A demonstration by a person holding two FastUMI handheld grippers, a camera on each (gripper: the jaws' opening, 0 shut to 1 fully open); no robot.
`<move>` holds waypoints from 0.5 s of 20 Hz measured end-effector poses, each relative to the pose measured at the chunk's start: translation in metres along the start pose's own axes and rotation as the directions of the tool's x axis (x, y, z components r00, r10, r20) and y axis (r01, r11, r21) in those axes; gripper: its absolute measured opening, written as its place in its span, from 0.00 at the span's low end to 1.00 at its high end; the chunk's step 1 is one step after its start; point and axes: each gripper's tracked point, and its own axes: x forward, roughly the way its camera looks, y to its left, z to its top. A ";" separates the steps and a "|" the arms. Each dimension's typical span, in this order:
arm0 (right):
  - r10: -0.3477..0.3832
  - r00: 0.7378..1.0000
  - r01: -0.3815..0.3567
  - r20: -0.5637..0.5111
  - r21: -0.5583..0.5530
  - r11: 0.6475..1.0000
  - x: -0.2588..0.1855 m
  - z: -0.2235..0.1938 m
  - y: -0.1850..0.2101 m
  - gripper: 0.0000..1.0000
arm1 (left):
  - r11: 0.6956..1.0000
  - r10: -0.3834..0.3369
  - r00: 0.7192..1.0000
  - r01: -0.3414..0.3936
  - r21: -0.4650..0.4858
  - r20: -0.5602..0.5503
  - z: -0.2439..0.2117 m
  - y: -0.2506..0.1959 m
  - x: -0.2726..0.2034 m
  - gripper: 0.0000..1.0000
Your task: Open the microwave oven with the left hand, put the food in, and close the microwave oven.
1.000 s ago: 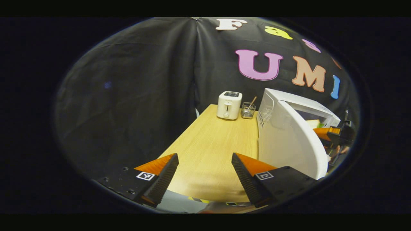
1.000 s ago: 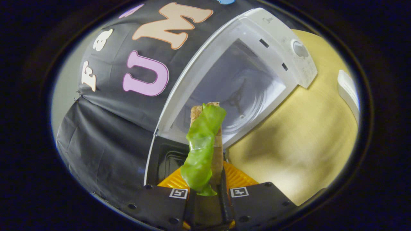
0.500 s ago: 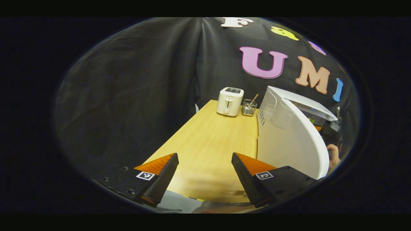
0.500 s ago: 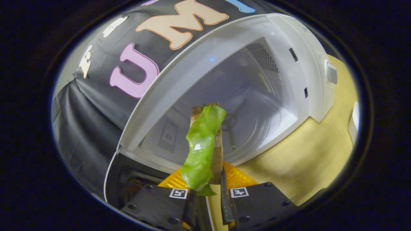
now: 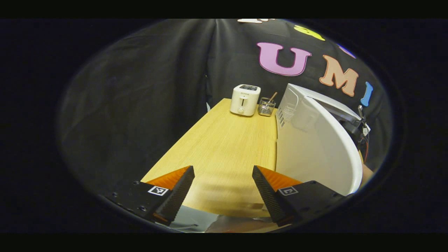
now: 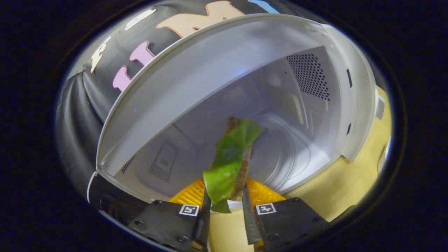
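Observation:
A white microwave (image 6: 336,91) stands open, its door (image 5: 315,150) swung out to the left. My right gripper (image 6: 225,213) reaches into the opening, shut on a sandwich (image 6: 241,168) with a green lettuce leaf (image 6: 227,161). The sandwich leans to the right above the glass turntable (image 6: 294,154). My left gripper (image 5: 222,196) hangs open with nothing between its fingers, over the near edge of the wooden table (image 5: 224,147), just left of the door. Past the door's edge, part of the right gripper (image 5: 360,122) and a hand (image 5: 365,173) are in sight.
A white toaster (image 5: 245,99) and a small wire basket (image 5: 266,106) with a utensil stand at the far end of the table, left of the microwave. Black cloth walls close in the booth behind and to the left.
My right gripper has carried the sandwich from in front of the microwave into its cavity, and the sandwich now leans right. My left gripper has drawn back a little and stays open.

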 end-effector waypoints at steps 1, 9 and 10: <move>-0.037 0.999 0.037 0.010 -0.020 0.999 0.003 0.001 -0.008 0.38 | 1.000 -0.005 1.000 0.005 0.007 -0.007 -0.001 -0.002 0.001 0.98; -0.181 0.981 0.191 0.067 -0.187 0.964 -0.013 0.017 -0.047 1.00 | 0.997 -0.032 0.999 0.032 0.071 -0.008 0.003 -0.012 0.008 0.98; -0.182 0.980 0.194 0.077 -0.195 0.961 -0.019 0.021 -0.047 0.91 | 0.997 -0.035 0.999 0.035 0.071 -0.007 0.003 -0.012 0.008 0.98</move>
